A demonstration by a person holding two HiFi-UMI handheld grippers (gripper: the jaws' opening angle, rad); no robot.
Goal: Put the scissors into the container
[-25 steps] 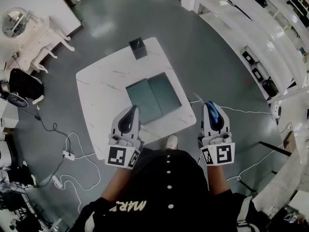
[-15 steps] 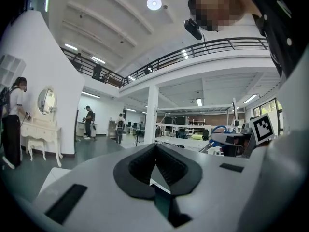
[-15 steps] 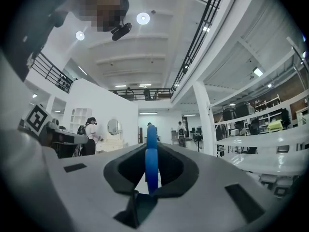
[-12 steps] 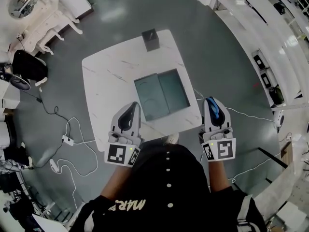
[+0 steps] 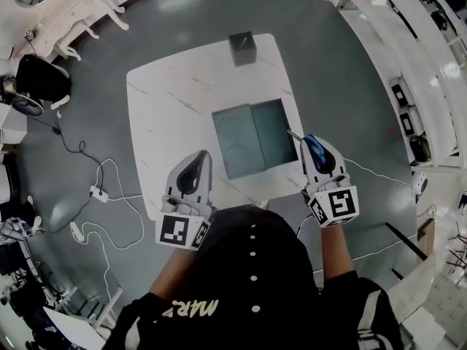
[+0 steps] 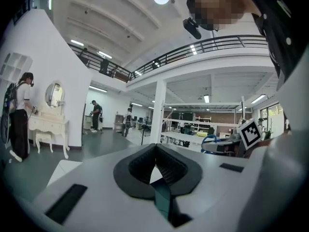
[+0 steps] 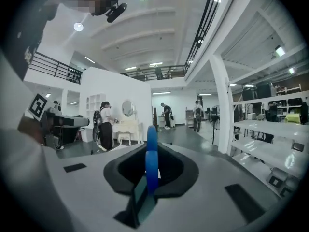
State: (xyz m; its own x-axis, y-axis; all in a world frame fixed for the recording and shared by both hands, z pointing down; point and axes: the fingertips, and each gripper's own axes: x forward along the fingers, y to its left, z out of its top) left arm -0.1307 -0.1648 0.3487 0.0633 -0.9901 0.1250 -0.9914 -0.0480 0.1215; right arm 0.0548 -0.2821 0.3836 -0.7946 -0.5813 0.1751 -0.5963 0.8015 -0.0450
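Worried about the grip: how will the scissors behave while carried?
Probably stiff: the scissors stick straight out of the right hand-held gripper. They may swivel, since the jaws pinch only the thin blue handle. Likely light, as one narrow grip carries them.

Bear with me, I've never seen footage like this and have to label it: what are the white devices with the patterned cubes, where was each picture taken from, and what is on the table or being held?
There is no robot here. A person holds a two-jaw gripper in each hand, and the patterned cubes are part of those grippers. The top-down picture comes from a camera on the person's head. The other two come from cameras riding on each gripper, looking along its jaws. On the white table sits an open teal container, with a small dark box at the far end. The right gripper is clamped on blue-handled scissors, near the container's right side. The left gripper is shut and empty.
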